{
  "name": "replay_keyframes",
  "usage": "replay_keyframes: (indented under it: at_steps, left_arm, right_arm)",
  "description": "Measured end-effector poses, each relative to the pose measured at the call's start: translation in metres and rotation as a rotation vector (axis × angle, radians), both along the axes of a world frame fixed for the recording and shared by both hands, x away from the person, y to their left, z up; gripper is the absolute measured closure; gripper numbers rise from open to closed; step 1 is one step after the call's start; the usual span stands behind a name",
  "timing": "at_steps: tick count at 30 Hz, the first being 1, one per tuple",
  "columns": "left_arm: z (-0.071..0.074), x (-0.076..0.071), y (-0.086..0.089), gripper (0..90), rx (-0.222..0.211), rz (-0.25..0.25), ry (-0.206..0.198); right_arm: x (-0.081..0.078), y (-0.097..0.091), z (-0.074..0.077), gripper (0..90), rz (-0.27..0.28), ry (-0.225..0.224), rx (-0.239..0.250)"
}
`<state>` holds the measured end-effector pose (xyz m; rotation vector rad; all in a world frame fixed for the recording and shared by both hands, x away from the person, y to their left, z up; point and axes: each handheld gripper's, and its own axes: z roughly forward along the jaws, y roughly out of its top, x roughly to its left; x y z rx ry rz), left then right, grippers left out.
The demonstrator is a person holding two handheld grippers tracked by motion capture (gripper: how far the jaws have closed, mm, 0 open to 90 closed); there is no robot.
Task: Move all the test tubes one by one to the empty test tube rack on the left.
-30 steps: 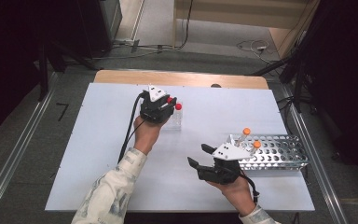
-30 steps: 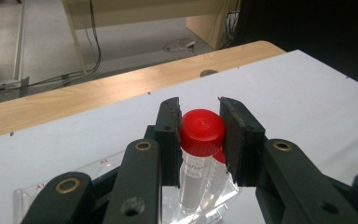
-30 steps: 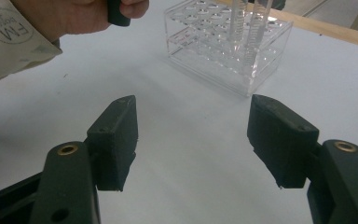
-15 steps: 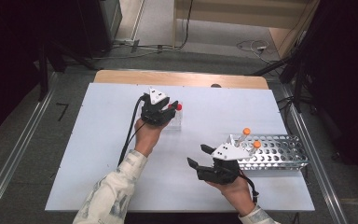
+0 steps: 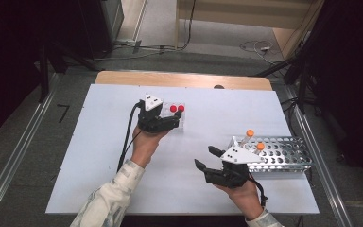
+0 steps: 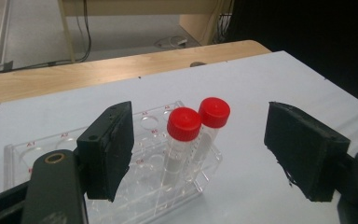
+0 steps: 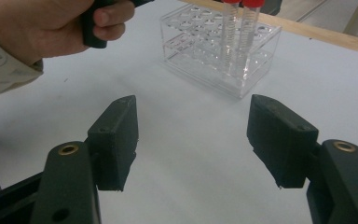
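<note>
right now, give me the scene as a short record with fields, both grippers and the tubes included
left gripper: open, jaws have just been opening, pads clear of the tubes
red-capped tubes: two, upright side by side in the clear rack, standing between the left gripper's jaws
right gripper: open, nothing between its jaws, above bare table
orange-capped tubes: two, in the metal rack beside the right gripper
</note>
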<state>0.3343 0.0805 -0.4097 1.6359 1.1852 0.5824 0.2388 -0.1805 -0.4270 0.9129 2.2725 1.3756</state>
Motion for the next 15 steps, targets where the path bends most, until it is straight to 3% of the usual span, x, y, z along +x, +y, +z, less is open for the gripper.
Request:
replay_keyframes:
  at_steps: [8, 15]
  left_arm:
    - [-0.004, -0.021, 0.005, 21.4, 0.005, -0.029, -0.01]
    - [-0.007, -0.03, 0.011, 18.6, 0.02, -0.028, -0.004]
  right_arm:
    - [-0.011, -0.022, 0.005, 32.5, -0.026, -0.012, 0.016]
    - [-0.025, -0.053, 0.01, 32.4, -0.084, -0.034, 0.034]
